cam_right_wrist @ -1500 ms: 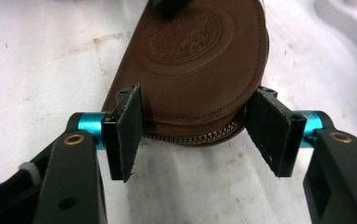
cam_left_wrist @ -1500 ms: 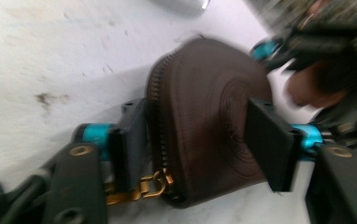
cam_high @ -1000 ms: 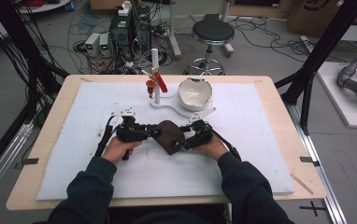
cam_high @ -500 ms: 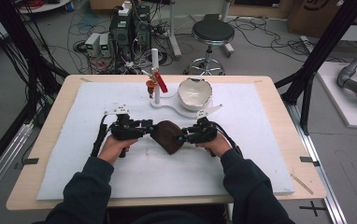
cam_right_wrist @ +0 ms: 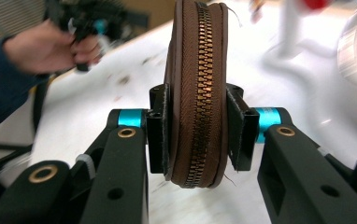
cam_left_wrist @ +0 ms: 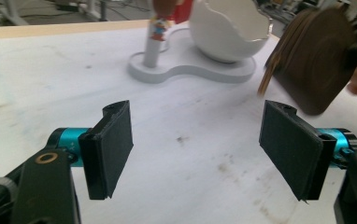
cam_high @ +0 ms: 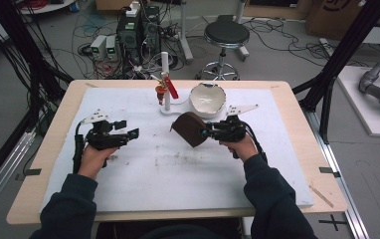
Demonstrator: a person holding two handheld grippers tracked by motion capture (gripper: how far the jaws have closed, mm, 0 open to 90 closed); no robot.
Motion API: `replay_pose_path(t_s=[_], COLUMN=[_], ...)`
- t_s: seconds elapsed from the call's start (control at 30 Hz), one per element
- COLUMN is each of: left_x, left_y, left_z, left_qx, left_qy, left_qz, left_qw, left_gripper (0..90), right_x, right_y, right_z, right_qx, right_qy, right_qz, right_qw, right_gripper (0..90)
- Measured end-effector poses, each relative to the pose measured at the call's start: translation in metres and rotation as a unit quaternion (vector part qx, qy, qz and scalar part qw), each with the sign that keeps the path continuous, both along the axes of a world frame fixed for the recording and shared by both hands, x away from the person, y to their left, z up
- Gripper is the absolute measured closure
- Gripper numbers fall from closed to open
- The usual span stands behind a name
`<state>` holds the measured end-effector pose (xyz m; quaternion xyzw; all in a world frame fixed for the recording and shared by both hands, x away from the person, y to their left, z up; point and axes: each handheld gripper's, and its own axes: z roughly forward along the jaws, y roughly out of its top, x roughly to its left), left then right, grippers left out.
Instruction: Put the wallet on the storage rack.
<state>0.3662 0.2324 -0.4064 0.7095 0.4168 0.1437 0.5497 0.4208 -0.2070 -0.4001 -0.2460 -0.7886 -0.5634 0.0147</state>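
A brown zip pouch (cam_high: pixel 188 128) stands on edge just over the white mat, with my right gripper (cam_high: pixel 206 132) shut on its right end. In the right gripper view the pouch (cam_right_wrist: pixel 197 84) sits edge-on between the two pads, its brass zipper facing the camera. My left gripper (cam_high: pixel 130 133) hovers at the mat's left, open and holding nothing, a good way from the pouch. In the left gripper view its jaws (cam_left_wrist: pixel 200 144) stand wide apart over bare mat, and the pouch (cam_left_wrist: pixel 310 60) hangs at the upper right.
A white broken-edged bowl (cam_high: pixel 208 98) sits on a white stand (cam_left_wrist: pixel 190 72) at the mat's far middle. Beside it a white post (cam_high: pixel 164 79) carries a red piece (cam_high: pixel 169 89). The white mat (cam_high: pixel 178 169) covers the wooden table (cam_high: pixel 53 149).
My left gripper has let go of the pouch, opened and drawn away to the left. The right gripper keeps the pouch and has carried it slightly right and toward the bowl.
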Motion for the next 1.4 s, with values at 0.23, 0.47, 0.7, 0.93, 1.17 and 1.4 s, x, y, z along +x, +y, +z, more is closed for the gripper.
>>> replay_pose_path(t_s=[0.23, 0.47, 0.7, 0.93, 1.17, 1.4], left_x=[-0.008, -0.008, -0.005, -0.004, -0.004, -0.004], left_y=[0.027, 0.037, 0.038, 0.039, 0.038, 0.037], left_z=[-0.009, -0.01, -0.013, -0.013, -0.014, -0.015], left_qx=[-0.012, -0.021, -0.024, -0.031, -0.033, -0.033], left_qy=[-0.003, -0.016, -0.002, -0.003, 0.0, 0.004], left_qz=[0.034, 0.048, 0.048, 0.048, 0.044, 0.042], left_qw=[0.9993, 0.9985, 0.9986, 0.9984, 0.9985, 0.9986], left_gripper=[25.7, 25.7, 25.7, 25.7, 25.7, 25.7], right_x=[0.016, 0.042, 0.066, 0.084, 0.09, 0.095], right_y=[-0.011, -0.02, -0.03, -0.033, -0.022, -0.008], right_z=[0.035, 0.061, 0.073, 0.063, 0.051, 0.049], right_qx=[-0.013, -0.044, -0.075, -0.107, -0.164, -0.179], right_qy=[-0.043, -0.082, -0.112, -0.106, -0.121, -0.138], right_qz=[-0.022, -0.048, -0.082, -0.106, -0.109, -0.137], right_qw=[0.9988, 0.9946, 0.9875, 0.983, 0.973, 0.9644], right_gripper=[66.6, 66.5, 66.4, 66.3, 66.0, 54.0])
